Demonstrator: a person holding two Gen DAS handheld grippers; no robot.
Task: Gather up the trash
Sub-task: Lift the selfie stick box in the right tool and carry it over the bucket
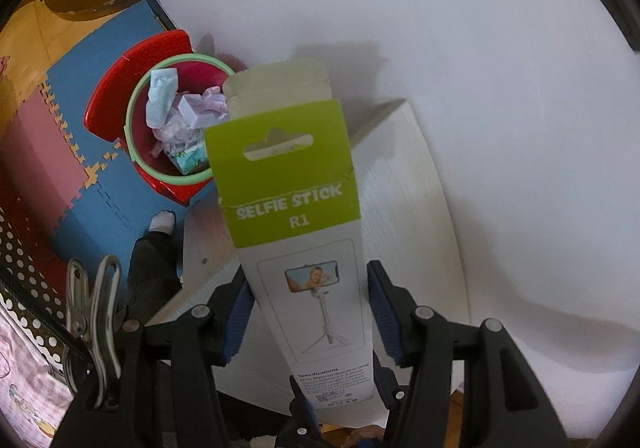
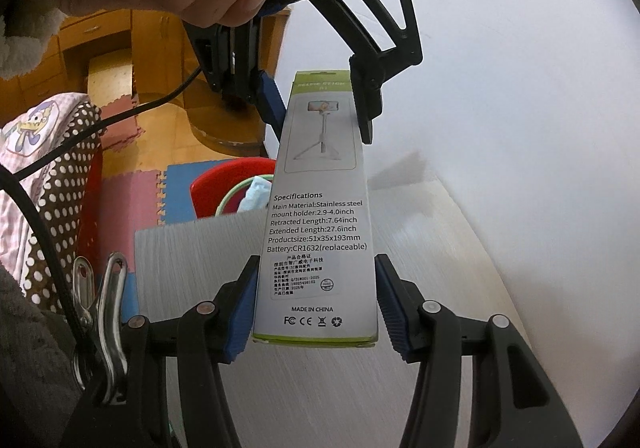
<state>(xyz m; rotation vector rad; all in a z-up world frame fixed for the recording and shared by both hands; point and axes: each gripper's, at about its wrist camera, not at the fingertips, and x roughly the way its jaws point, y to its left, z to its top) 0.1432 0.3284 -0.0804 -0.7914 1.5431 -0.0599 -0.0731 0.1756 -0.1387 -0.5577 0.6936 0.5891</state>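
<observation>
Trash already sits in the red bin (image 1: 120, 96) w/ paper. Box (image 1: 296, 208) is up over the worktop (image 1: 400, 188), near the bin. Left tool (image 1: 308, 312) & right tool (image 2: 316, 288) both squeeze it. Drop-in left.

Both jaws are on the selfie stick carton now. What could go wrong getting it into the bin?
1. The red bin with the green rim already holds crumpled paper and wrappers, so the long white and green selfie stick carton may stick out or tip over the edge.
2. Its open top flap could catch on the rim.
</observation>
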